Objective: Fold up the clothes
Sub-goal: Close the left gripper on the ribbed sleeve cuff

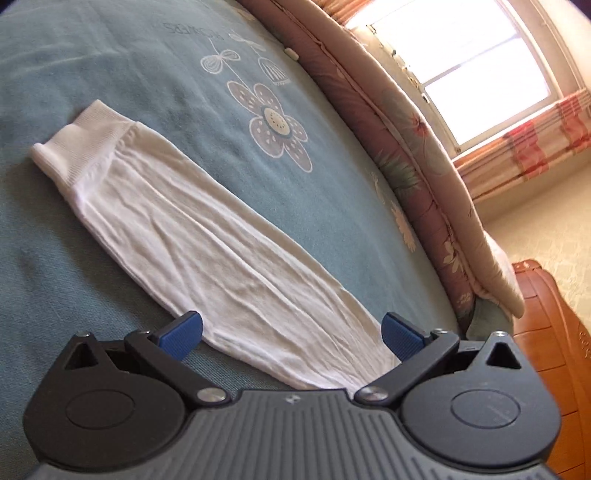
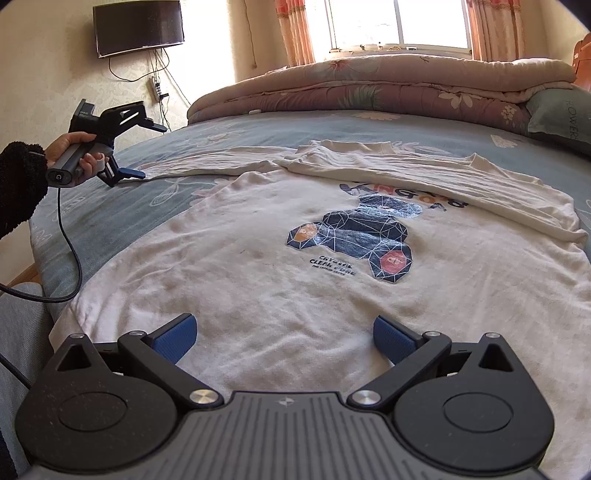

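A white sweatshirt (image 2: pixel 258 288) with a dark bear print (image 2: pixel 354 240) lies flat on the blue bedspread (image 2: pixel 110 206). One sleeve is folded across its chest (image 2: pixel 461 184). The other sleeve (image 2: pixel 207 162) stretches out to the left. My right gripper (image 2: pixel 284 336) is open just above the shirt's lower part, holding nothing. In the left wrist view the outstretched sleeve (image 1: pixel 221 240) runs away to its ribbed cuff (image 1: pixel 81 147). My left gripper (image 1: pixel 291 332) is open with the sleeve lying between its fingers. The right wrist view shows the left gripper (image 2: pixel 135 174), held by a hand (image 2: pixel 74 142), low at the sleeve.
A rolled floral quilt (image 2: pixel 369 88) lies along the bed's far side, with a teal pillow (image 2: pixel 561 118) at the right. A wooden headboard (image 1: pixel 546 332) stands past the bed's edge. A black cable (image 2: pixel 70 236) hangs from the left gripper. A TV (image 2: pixel 138 26) is on the wall.
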### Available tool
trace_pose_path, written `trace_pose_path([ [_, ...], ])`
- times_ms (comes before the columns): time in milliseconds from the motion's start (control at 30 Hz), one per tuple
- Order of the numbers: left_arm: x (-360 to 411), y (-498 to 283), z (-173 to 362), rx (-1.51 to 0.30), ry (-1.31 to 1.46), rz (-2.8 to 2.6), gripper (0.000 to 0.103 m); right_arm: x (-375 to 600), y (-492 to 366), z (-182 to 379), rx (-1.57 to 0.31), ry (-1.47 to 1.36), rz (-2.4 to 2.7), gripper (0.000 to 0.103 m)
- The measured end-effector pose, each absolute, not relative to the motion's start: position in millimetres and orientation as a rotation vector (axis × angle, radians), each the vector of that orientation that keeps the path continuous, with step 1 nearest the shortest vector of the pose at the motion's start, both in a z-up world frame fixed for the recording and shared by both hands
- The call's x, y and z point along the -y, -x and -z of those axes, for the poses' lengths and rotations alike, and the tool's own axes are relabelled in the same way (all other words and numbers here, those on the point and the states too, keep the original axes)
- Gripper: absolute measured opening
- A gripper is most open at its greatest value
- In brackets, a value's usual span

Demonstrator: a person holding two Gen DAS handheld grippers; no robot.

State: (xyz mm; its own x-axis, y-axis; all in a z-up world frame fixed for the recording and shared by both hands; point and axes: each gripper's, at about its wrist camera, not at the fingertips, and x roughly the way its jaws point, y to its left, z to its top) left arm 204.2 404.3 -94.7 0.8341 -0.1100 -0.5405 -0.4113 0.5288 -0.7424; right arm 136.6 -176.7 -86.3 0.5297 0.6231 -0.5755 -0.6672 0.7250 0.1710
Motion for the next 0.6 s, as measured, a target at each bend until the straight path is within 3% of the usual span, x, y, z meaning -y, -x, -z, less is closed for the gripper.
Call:
trace_pose_path([
  [267,-433.0,-179.9,123.6,-0.535,1.133,-0.210,0.102,181.7,-141.7,53.9,-0.667,-0.195,-0.739,0.103],
  [600,-444.9,-186.2,134.3,-0.442,1.151,-0.161,0.102,155.4,-138.1,42.9,-0.666,-0.169,-0.688,0.103],
])
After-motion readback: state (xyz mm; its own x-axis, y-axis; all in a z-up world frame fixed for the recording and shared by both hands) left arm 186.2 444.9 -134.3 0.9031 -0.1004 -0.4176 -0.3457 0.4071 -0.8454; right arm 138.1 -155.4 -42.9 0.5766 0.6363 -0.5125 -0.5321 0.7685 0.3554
